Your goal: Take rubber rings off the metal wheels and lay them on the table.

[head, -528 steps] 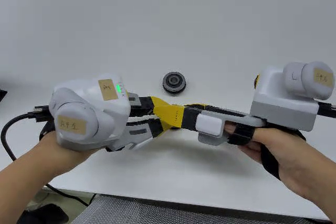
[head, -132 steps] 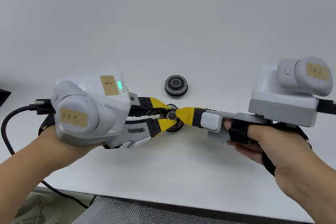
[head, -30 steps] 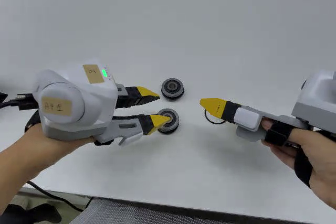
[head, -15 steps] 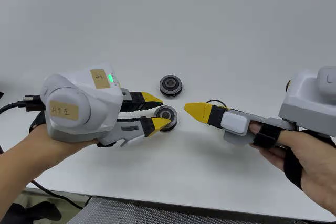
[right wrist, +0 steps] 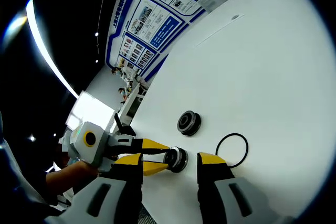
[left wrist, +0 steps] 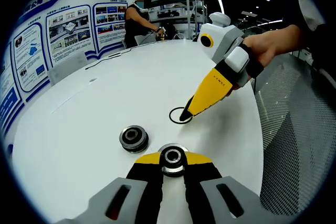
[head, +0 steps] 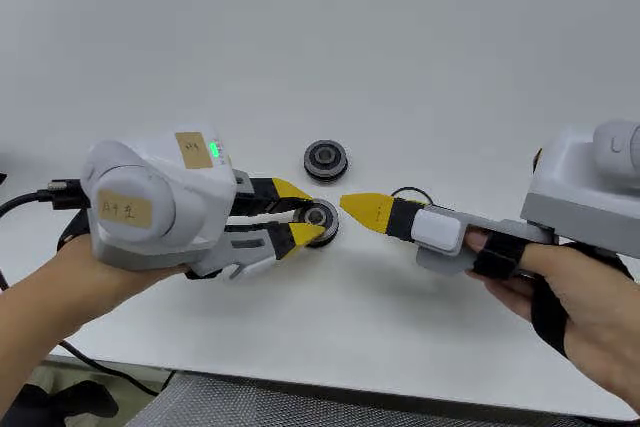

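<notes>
Item 1: left gripper [head: 303, 213], jaws closed on a metal wheel [left wrist: 173, 158], gripped by its rim just above the white worktop [head: 300, 67].
Item 2: right gripper [head: 360, 208], jaws parted and holding nothing, its yellow tips just beside the gripped wheel.
Item 3: second wheel [head: 327, 160], dark outer band, flat on the worktop beyond the grippers and apart from them.
Item 4: black rubber ring [head: 410, 193], loose and flat on the worktop, beside the right gripper's jaws.
</notes>
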Tool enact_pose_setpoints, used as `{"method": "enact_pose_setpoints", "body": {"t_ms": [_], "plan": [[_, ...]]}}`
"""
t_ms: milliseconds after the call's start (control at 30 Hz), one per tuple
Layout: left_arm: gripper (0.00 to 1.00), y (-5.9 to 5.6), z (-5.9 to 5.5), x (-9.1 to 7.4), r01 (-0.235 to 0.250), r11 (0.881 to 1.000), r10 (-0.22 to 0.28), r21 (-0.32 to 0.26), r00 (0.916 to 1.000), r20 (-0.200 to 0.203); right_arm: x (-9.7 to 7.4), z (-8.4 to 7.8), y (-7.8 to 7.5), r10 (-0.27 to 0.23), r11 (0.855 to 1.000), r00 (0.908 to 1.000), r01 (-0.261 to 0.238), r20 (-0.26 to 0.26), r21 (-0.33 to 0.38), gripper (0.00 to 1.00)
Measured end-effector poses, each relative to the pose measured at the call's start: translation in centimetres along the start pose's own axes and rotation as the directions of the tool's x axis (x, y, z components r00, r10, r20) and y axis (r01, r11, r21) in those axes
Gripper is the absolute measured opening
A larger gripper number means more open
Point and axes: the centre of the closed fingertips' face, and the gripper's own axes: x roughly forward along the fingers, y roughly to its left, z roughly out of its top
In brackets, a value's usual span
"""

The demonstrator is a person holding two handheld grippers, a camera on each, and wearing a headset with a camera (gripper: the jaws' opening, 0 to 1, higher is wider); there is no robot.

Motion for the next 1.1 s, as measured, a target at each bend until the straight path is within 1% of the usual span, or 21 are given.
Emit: {"method": "enact_pose_setpoints", "body": {"t_ms": [300,467,600,733,800,900,1100], "plan": [[0.14,0.1,-0.1,0.1,0.004,1.0,-0.004,-0.012,1.0,-0.002,0.9,-1.1,0.2,0.021,1.0,0.9993,-0.021,-0.032,0.004,0.44],[0.13,0.1,-0.2,0.1,0.006,1.0,-0.006,-0.002,1.0,-0.004,1.6,-1.4,0.6,0.049,0.999,0.9983,-0.049,-0.031,0.015,0.46],[0.13,0.1,-0.2,0.1,0.013,1.0,-0.013,0.015,0.9996,-0.027,2.3,-1.5,0.8,0.055,0.998,0.9977,-0.055,-0.038,0.011,0.47],[0.13,0.1,-0.2,0.1,0.014,1.0,-0.013,0.015,0.9996,-0.024,2.8,-1.6,0.9,0.066,0.997,0.9969,-0.064,-0.044,0.034,0.47],[0.13,0.1,-0.2,0.1,0.013,1.0,-0.013,0.017,0.9996,-0.023,2.9,-1.8,1.0,0.066,0.997,0.9963,-0.065,-0.055,0.032,0.47],[0.13,0.1,-0.2,0.1,0.015,1.0,-0.014,0.02,0.9996,-0.024,3.0,-2.1,0.9,0.068,0.997,0.9956,-0.065,-0.064,0.052,0.47],[0.13,0.1,-0.2,0.1,0.014,1.0,-0.014,0.016,0.9997,-0.019,2.9,-2.1,1.2,0.083,0.995,0.9946,-0.078,-0.063,0.068,0.46]]}}
